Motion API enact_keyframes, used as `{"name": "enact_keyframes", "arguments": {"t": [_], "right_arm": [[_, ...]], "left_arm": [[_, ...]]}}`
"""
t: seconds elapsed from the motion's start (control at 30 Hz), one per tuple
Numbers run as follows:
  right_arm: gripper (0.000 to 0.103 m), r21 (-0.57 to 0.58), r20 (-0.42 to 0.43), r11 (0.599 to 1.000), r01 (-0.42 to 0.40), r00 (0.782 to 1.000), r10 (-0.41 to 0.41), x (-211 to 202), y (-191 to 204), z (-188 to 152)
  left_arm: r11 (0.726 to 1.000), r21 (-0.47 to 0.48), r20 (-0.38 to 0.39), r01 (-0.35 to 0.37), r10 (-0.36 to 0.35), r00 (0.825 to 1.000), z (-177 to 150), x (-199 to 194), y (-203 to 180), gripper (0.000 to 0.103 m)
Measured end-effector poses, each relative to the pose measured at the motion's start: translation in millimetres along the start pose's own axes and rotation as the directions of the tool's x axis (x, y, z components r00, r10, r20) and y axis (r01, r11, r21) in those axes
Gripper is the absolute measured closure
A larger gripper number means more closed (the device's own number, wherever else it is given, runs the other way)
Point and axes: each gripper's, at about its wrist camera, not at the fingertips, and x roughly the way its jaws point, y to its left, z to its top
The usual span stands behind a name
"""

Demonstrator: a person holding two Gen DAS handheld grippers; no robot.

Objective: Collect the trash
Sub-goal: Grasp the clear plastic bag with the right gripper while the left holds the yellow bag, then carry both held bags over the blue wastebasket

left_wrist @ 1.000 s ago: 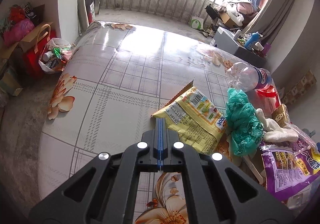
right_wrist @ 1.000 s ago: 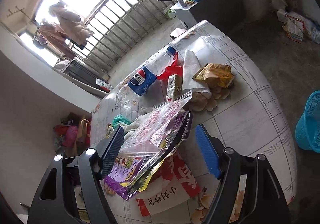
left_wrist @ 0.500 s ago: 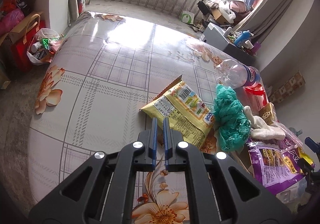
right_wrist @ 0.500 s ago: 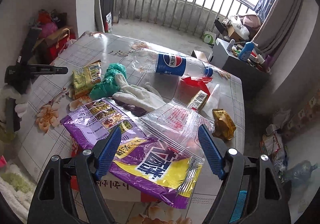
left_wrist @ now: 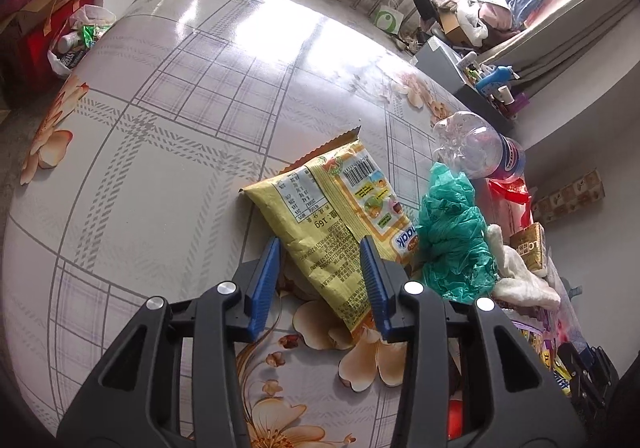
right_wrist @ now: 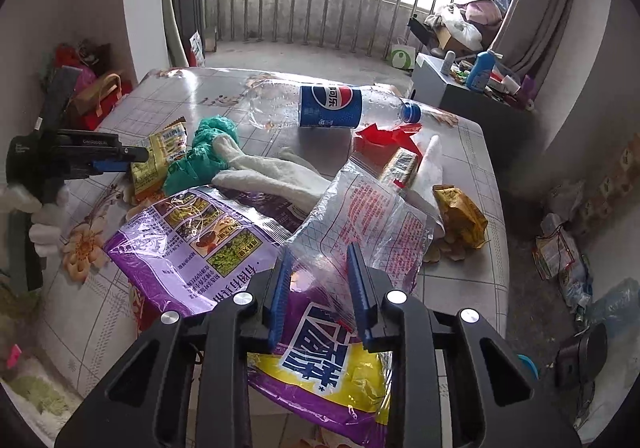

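A yellow snack packet point(left_wrist: 340, 216) lies flat on the flowered table point(left_wrist: 160, 152). My left gripper point(left_wrist: 320, 248) straddles its near end; the jaws are opening and the pads stand off the packet. To its right are a crumpled green bag point(left_wrist: 452, 240) and a Pepsi bottle point(left_wrist: 476, 152). In the right wrist view my right gripper point(right_wrist: 317, 258) is closing, and its pads pinch a clear plastic bag point(right_wrist: 372, 216). This bag rests on a large purple packet point(right_wrist: 192, 248). The left gripper point(right_wrist: 136, 160) shows at the far left by the yellow packet point(right_wrist: 160, 156).
More litter lies on the table: a white cloth point(right_wrist: 272, 176), a red wrapper point(right_wrist: 380, 136), a crumpled gold wrapper point(right_wrist: 460, 216). Shopping bags point(left_wrist: 76, 40) stand on the floor at the left. A grey cabinet point(right_wrist: 472, 96) stands behind the table, and a blue basket edge point(right_wrist: 527, 364) shows at the lower right.
My left gripper moved down onto the yellow packet and its jaws went from shut to apart. My right gripper rolled level, advanced, and narrowed its jaws onto the clear bag.
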Motion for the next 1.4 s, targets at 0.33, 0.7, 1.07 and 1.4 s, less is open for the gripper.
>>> {"name": "enact_keyframes", "arguments": {"t": [0.33, 0.7, 1.07, 1.4], "right_arm": [[0.096, 0.199, 0.137, 0.978, -0.058, 0.99, 0.031, -33.4, -36.0, 0.4], [0.097, 0.341, 0.257, 0.934, -0.106, 0.966, 0.015, -68.2, -76.4, -13.8], [0.097, 0.492, 0.332, 0.868, -0.064, 0.936, -0.12, -121.3, -128.9, -60.7], [0.097, 0.718, 0.273, 0.694, 0.049, 0.898, -0.346, -167.5, -200.2, -155.4]], "left_arm": [[0.996, -0.078, 0.058, -0.039, 0.043, 0.997, 5.5, 0.5, 8.8, 0.102], [0.999, 0.046, 0.27, -0.018, 0.005, 0.963, 1.4, -85.8, -17.3, 0.103], [0.952, 0.292, 0.345, 0.096, -0.198, 0.917, -21.5, -160.6, -99.0, 0.103], [0.741, 0.593, 0.066, 0.314, -0.433, 0.899, -83.3, -133.5, -268.5, 0.103]]}}
